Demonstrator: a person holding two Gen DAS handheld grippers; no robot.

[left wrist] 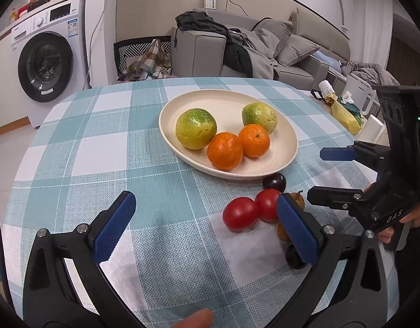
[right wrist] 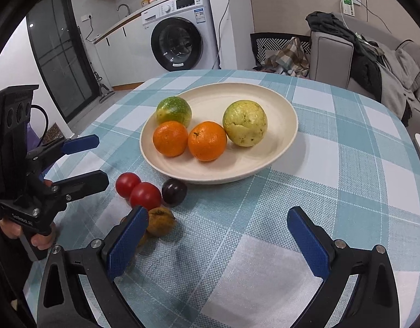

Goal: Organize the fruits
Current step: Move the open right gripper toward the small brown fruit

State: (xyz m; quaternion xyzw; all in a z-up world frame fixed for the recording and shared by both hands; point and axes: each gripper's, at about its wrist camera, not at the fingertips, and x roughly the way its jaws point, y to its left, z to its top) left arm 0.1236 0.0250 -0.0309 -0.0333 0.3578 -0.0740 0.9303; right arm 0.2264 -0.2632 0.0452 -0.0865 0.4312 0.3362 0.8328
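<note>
While both grippers hover above the checked tablecloth (right wrist: 346, 142), neither holds anything. The left gripper (left wrist: 207, 224) has its blue-padded fingers spread wide apart over bare cloth, with the loose fruit beside its right finger. The right gripper (right wrist: 218, 235) is likewise spread wide, its left finger just in front of the loose fruit.

A cream plate (right wrist: 278, 147) sits near the table's middle. On it lie two oranges (right wrist: 207, 140), touching each other, and two green-yellow round fruits (right wrist: 244, 123), one at each end of the pair.

Off the plate, on the cloth just beside its near rim, lies a cluster: two red tomatoes (right wrist: 145, 195) touching, a dark plum (right wrist: 174, 188) beside them, and a brownish wrinkled fruit (right wrist: 161, 220) next to the tomatoes. Another dark fruit (left wrist: 293, 258) shows partly behind the left gripper's finger.

A washing machine (right wrist: 180, 41) and a grey sofa (left wrist: 292, 52) stand beyond the table.
</note>
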